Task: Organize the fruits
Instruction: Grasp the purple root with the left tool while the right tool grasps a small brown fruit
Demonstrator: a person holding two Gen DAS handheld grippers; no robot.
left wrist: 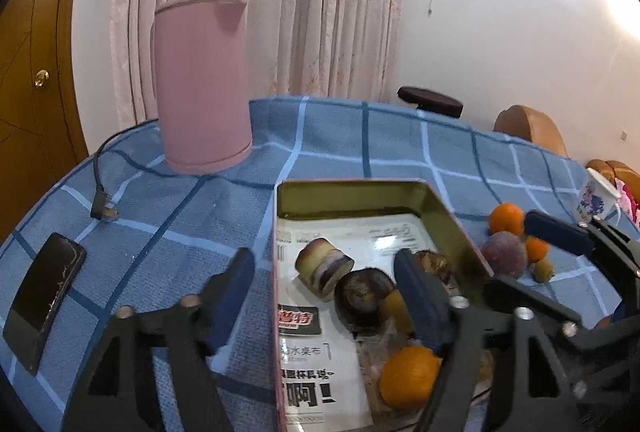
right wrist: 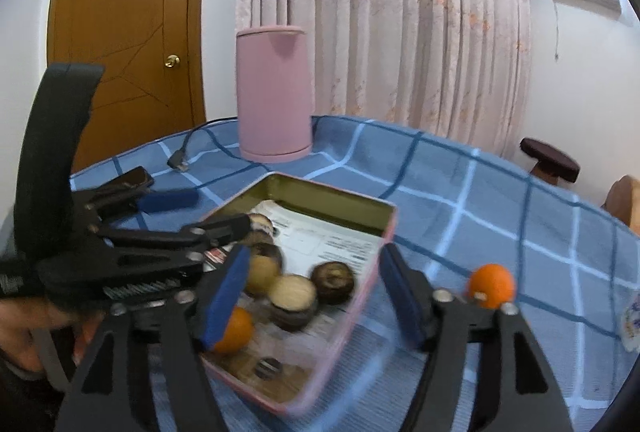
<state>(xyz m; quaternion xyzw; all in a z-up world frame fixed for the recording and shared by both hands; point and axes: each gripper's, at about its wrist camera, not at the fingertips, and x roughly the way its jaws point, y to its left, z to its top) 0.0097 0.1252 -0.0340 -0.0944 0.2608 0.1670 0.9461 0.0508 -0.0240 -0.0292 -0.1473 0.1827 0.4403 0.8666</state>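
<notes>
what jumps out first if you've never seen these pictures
The tall pink kettle stands at the far side of the blue checked tablecloth, in front of the curtain. Nearer, an open pink tin holds an orange and several round brownish pieces on a printed sheet. More fruit lies loose on the cloth to its right, including another orange and a purplish fruit.

Both black two-finger grippers with blue pads, left gripper [left wrist: 324, 296] and right gripper [right wrist: 312, 292], are gaping wide (nothing pinched), pointing downward.
</notes>
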